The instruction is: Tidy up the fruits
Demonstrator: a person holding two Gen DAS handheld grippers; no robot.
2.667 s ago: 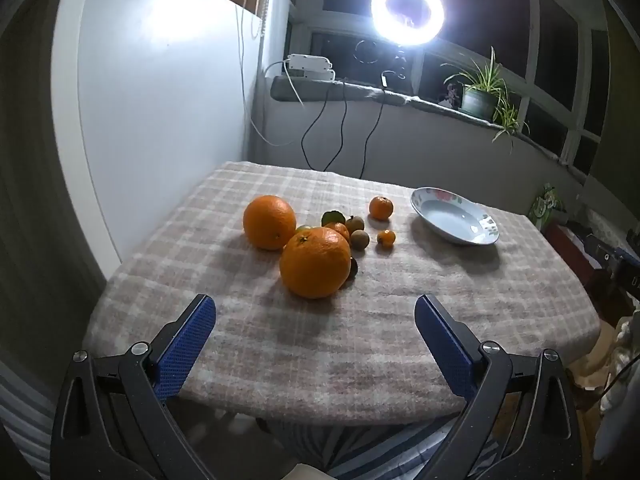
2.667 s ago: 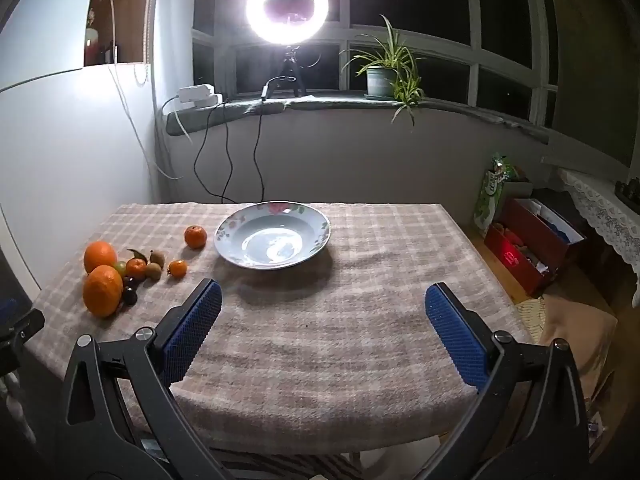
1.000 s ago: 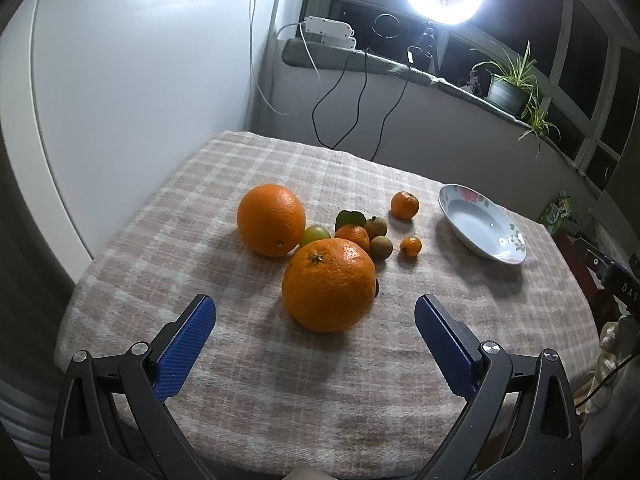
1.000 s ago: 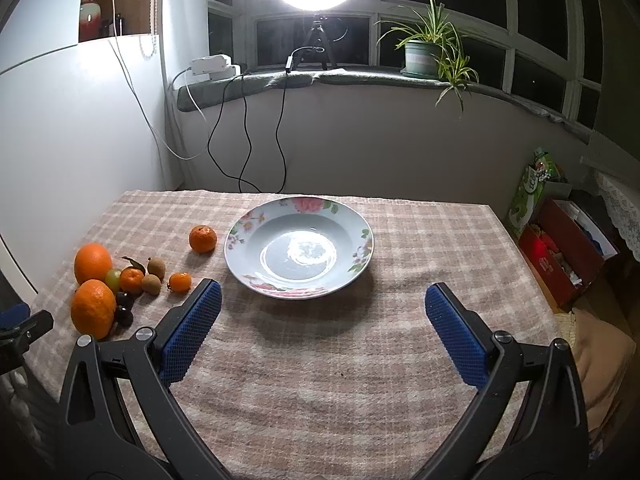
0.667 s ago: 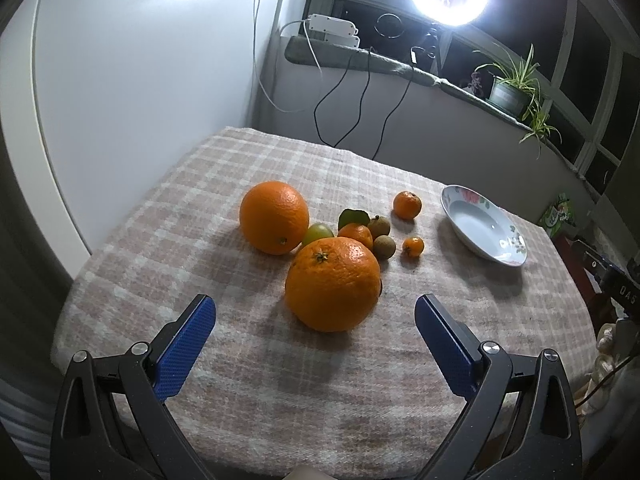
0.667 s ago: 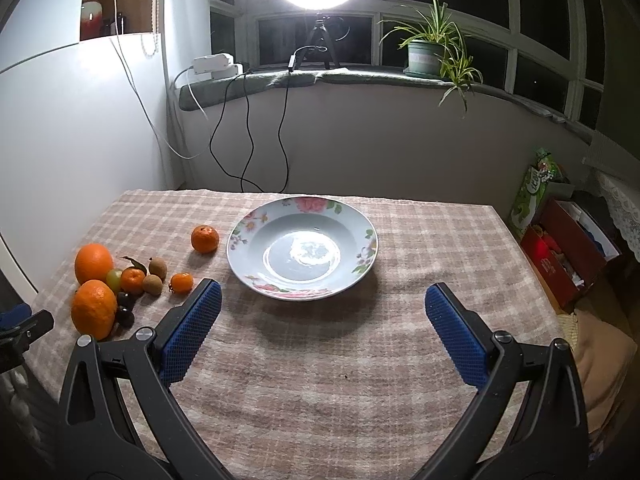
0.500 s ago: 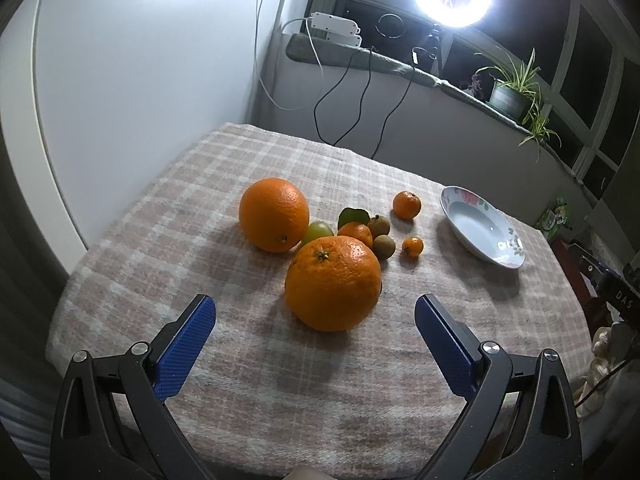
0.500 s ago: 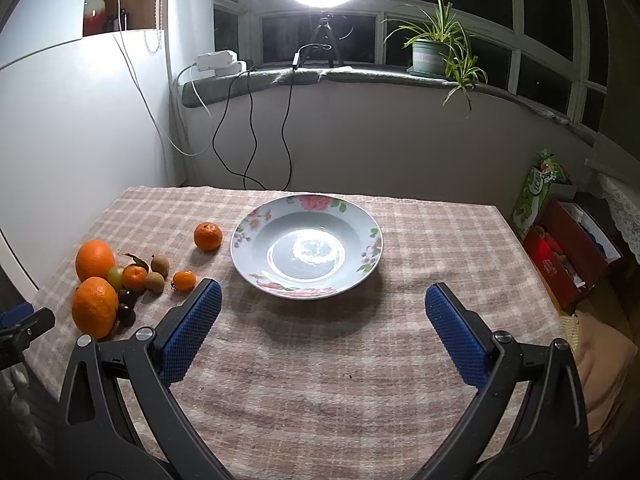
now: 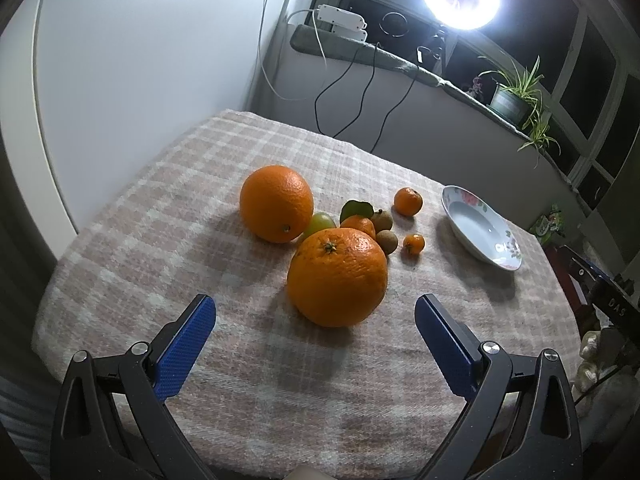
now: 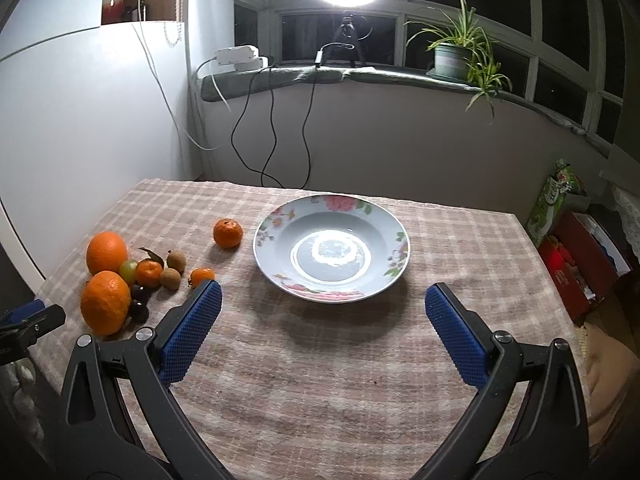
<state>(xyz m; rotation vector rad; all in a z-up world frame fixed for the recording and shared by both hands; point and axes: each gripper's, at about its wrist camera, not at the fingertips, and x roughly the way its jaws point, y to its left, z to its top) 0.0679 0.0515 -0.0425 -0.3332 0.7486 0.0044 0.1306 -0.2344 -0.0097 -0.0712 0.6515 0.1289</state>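
**Both grippers hovering with jaws wide over the desk**

You are holding the left gripper (image 9: 315,316) with its jaws spread wide and empty, just short of the nearest big orange (image 9: 337,278). A second orange (image 9: 276,203) and the small fruits (image 9: 374,226) are clustering behind it, toward the desk's (image 9: 160,216) left edge. You are holding the right gripper (image 10: 319,304) with jaws wide and empty too, facing the empty plate (image 10: 276,216) sitting mid-desk, a tangerine (image 10: 227,233) lying just beside its rim.
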